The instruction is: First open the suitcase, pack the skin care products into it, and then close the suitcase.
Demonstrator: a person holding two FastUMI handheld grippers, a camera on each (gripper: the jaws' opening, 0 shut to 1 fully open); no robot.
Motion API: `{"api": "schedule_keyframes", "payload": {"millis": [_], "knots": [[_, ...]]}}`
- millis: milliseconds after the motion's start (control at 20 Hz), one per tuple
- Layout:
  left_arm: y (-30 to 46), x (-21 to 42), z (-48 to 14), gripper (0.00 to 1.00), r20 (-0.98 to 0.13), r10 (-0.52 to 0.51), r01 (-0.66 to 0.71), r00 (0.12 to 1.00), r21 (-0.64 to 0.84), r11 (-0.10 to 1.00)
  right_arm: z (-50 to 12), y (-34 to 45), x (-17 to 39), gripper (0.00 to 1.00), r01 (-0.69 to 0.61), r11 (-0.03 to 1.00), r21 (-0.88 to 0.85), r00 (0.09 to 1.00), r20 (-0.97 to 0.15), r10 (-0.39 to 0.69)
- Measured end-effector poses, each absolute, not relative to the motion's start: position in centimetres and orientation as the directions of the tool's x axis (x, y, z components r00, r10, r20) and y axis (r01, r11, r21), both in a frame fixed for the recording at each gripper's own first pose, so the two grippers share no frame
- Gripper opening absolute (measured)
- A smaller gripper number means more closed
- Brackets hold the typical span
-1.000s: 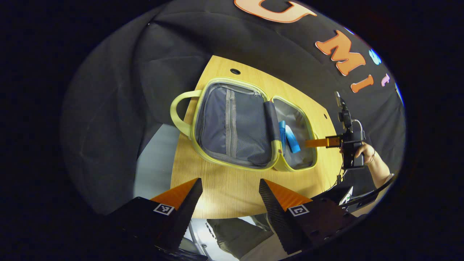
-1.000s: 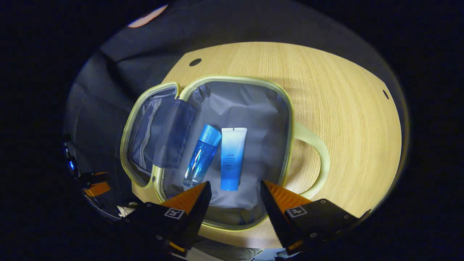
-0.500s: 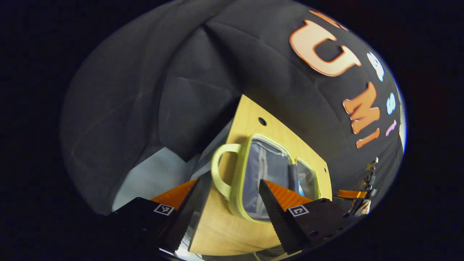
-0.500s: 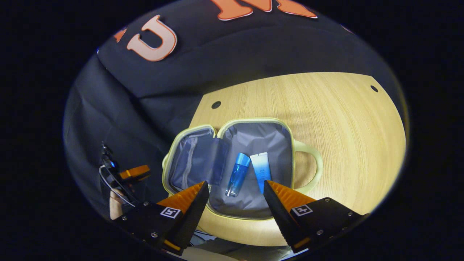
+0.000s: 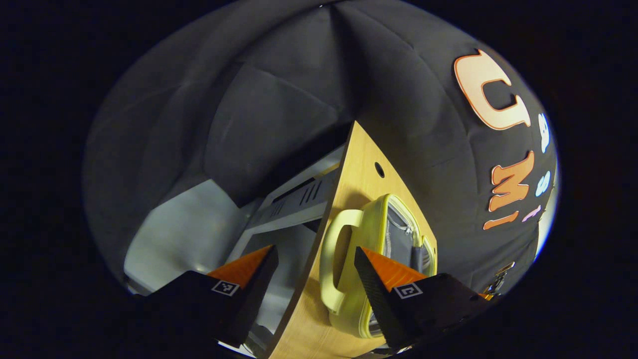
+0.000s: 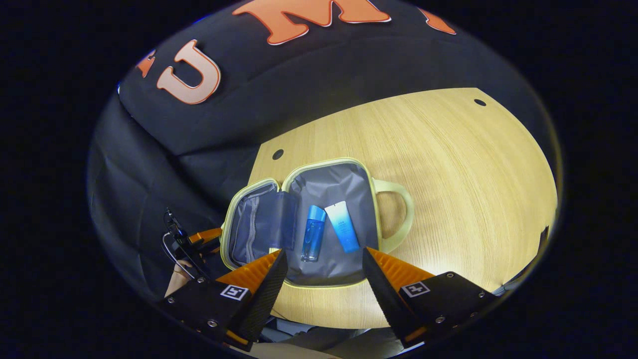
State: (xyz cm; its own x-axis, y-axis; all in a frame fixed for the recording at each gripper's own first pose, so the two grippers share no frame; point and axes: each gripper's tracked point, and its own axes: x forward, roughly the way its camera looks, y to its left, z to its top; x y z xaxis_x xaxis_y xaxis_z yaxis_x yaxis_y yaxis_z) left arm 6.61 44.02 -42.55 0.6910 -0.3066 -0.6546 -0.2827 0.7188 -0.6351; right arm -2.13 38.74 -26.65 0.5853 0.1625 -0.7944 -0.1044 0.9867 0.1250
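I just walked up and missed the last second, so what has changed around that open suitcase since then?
The right gripper has pulled back from the suitcase, open and empty. The left gripper has swung to the case's outer end and now lines up with its handle, open, holding nothing. Unchanged: the suitcase lies open on the table, with the blue bottle and the tube side by side inside.

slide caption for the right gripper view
Open right gripper above the opened suitcase, blue bottle and tube inside.
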Motion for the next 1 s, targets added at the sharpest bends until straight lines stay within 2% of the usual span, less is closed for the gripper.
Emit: {"api": "schedule_keyframes", "payload": {"millis": [150, 250, 350, 400, 500, 550, 600, 700, 1000], "knots": [[42.5, 7.5, -42.4, 0.92, -0.634, -0.339, -0.262, 0.695, -0.663, 0.701, -26.6, 38.0, -2.3, 0.96, -0.094, 0.988, 0.119, 0.588, -0.795, 0.152], [42.1, 7.7, -42.2, 0.81, -0.650, -0.316, -0.262, 0.691, -0.633, 0.728, -26.3, 37.8, -2.4, 0.96, -0.095, 0.987, 0.129, 0.594, -0.788, 0.160], [43.7, 7.0, -43.0, 0.35, -0.724, -0.218, -0.332, 0.654, -0.534, 0.778, -26.2, 37.4, -2.0, 0.96, -0.096, 0.987, 0.127, 0.607, -0.779, 0.159], [43.3, 6.8, -43.0, 0.12, -0.733, -0.215, -0.338, 0.646, -0.526, 0.780, -25.9, 37.0, -1.8, 0.96, -0.094, 0.988, 0.121, 0.618, -0.771, 0.153], [42.9, 6.5, -41.4, 0.12, -0.733, -0.181, -0.314, 0.655, -0.483, 0.817, -25.2, 36.4, -0.9, 0.96, -0.091, 0.990, 0.106, 0.650, -0.747, 0.139], [42.8, 6.4, -40.4, 0.07, -0.738, -0.158, -0.298, 0.656, -0.445, 0.844, -24.7, 35.9, -0.6, 0.96, -0.088, 0.992, 0.095, 0.666, -0.735, 0.129], [42.4, 6.8, -39.5, 0.06, -0.740, -0.135, -0.279, 0.658, -0.406, 0.870, -24.1, 35.5, -0.2, 0.96, -0.092, 0.992, 0.082, 0.680, -0.723, 0.123], [41.5, 7.1, -36.8, 0.06, -0.737, -0.092, -0.232, 0.670, -0.326, 0.916, -22.6, 34.3, 0.7, 0.96, -0.099, 0.994, 0.038, 0.716, -0.691, 0.098], [36.1, 7.5, -25.2, 0.05, -0.674, -0.003, -0.136, 0.739, -0.153, 0.979, -16.3, 30.1, 4.3, 0.96, -0.116, 0.993, 0.013, 0.819, -0.565, 0.103]]}}
